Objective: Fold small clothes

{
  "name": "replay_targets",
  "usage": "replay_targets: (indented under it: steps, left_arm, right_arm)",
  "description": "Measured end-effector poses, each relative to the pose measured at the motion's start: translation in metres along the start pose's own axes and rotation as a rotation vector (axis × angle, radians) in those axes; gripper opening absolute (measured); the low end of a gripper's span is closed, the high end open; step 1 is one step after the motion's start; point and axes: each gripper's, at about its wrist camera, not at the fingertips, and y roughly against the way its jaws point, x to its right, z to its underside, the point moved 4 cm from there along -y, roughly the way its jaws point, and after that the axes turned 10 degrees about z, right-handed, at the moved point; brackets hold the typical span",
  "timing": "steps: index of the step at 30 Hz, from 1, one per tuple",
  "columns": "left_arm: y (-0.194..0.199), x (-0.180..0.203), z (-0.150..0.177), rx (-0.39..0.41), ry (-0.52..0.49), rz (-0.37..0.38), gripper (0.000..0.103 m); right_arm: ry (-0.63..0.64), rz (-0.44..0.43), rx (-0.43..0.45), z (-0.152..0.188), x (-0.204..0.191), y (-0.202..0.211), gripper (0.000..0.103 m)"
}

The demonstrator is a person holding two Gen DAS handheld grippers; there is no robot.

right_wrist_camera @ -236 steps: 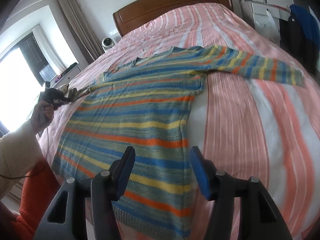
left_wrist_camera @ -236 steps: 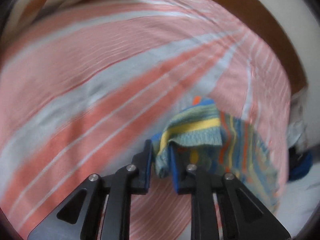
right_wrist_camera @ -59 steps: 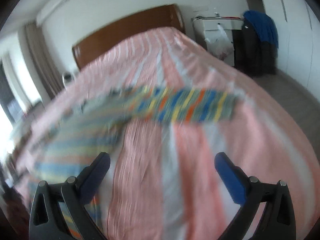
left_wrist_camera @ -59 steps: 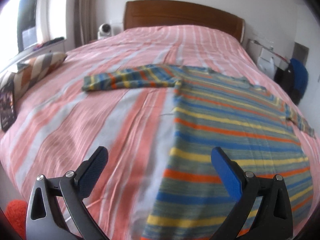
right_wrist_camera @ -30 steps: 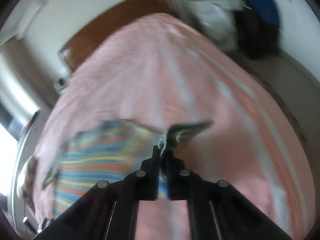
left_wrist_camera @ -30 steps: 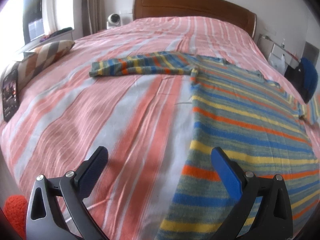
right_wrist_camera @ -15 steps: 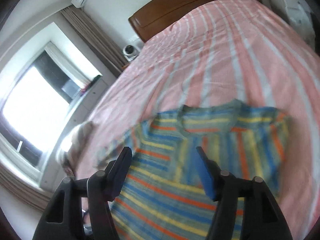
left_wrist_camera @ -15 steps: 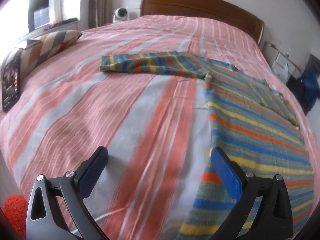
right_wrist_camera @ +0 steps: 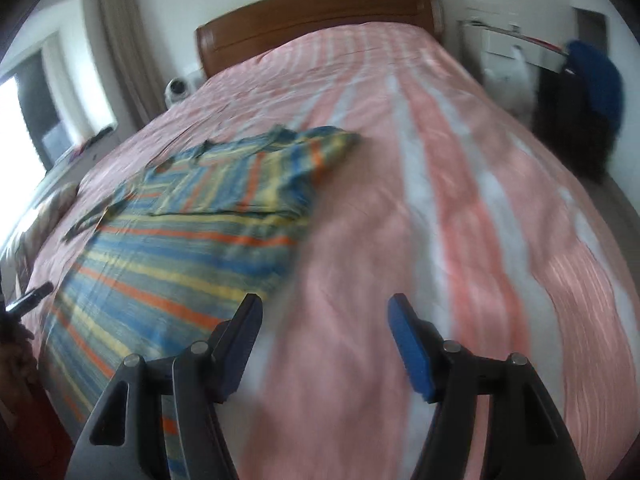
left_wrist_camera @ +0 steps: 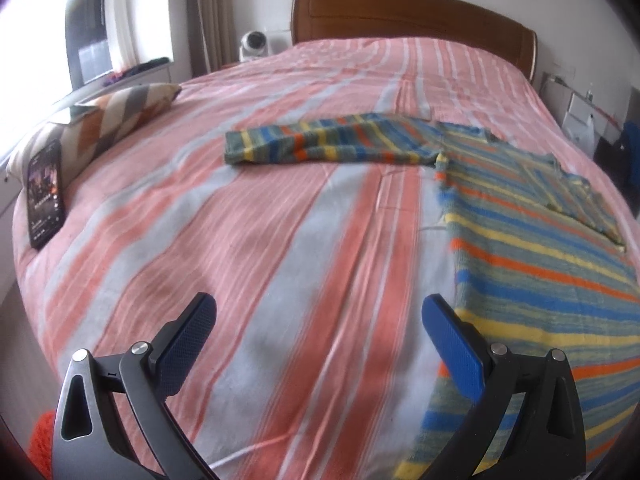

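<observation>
A striped knit sweater (left_wrist_camera: 532, 248) in blue, yellow, orange and grey-green lies flat on the pink-striped bed (left_wrist_camera: 280, 240). Its left sleeve (left_wrist_camera: 320, 144) stretches out to the side. The right sleeve (right_wrist_camera: 240, 176) is folded across the chest. My left gripper (left_wrist_camera: 320, 320) hovers open over bare bedspread, just left of the sweater's hem. In the right wrist view the sweater (right_wrist_camera: 180, 248) lies to the left. There my right gripper (right_wrist_camera: 324, 320) is open and empty above the bedspread, beside the sweater's right edge.
A patterned pillow (left_wrist_camera: 108, 116) and a dark phone (left_wrist_camera: 46, 196) rest at the bed's left edge. The wooden headboard (left_wrist_camera: 412, 12) stands at the far end. A dark chair with blue cloth (right_wrist_camera: 588, 96) stands right of the bed. Something orange-red (left_wrist_camera: 40, 436) lies below the near left corner.
My right gripper let go of the right sleeve, which now lies folded over the chest, then drew back and down to the sweater's right side. The left gripper stayed open and barely shifted.
</observation>
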Motion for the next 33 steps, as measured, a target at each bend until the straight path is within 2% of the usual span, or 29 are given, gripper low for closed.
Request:
replay_targets:
  steps: [3,9,14,33]
  left_arm:
    - [-0.010,0.000,0.008,-0.047,0.012,-0.008,0.103]
    - [-0.012,0.003,0.014,-0.032,0.011,-0.034,0.103]
    - [-0.014,0.004,0.014,-0.024,0.011,-0.047,0.103]
    - [-0.012,0.004,0.015,-0.055,0.017,-0.035,0.103]
  right_arm:
    - [-0.060,0.035,0.021,0.013,0.021,-0.002,0.069]
    - [-0.153,0.009,0.035,0.028,0.042,-0.017,0.070]
    - [-0.151,-0.017,0.031,0.030,0.039,-0.020,0.075]
    - [-0.120,0.010,0.023,0.031,0.034,-0.023,0.079]
